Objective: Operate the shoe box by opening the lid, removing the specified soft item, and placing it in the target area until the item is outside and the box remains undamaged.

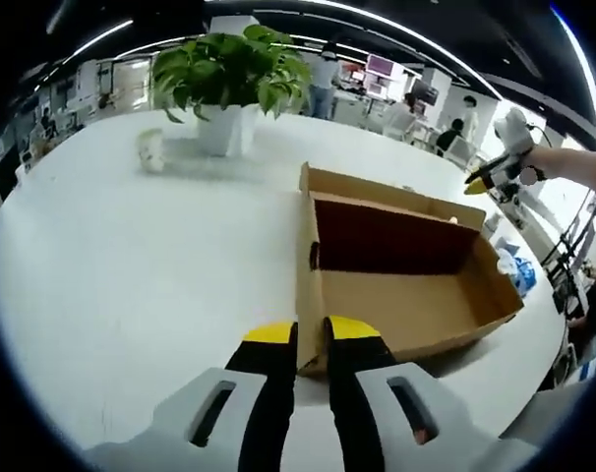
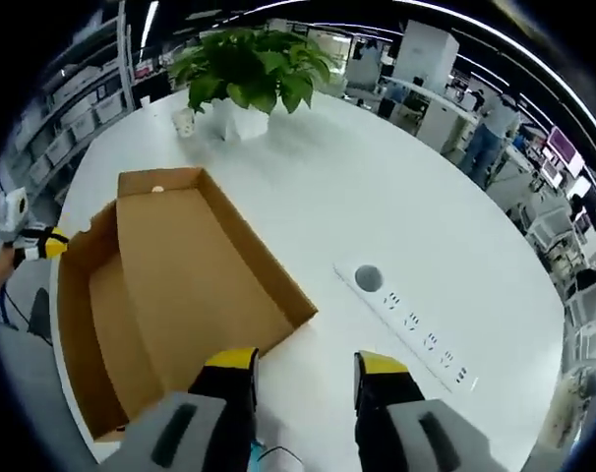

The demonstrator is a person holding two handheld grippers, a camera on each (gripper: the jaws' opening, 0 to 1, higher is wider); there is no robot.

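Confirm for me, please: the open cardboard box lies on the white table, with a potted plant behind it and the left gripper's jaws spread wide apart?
Not quite: in the left gripper view, the left gripper has its jaws nearly together at the edge of the cardboard box. The box does lie open on the white table, the potted plant behind it.

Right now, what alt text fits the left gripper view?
The left gripper, black jaws tipped yellow, is shut on the near wall of an open brown cardboard shoe box on a round white table. A potted green plant stands behind.
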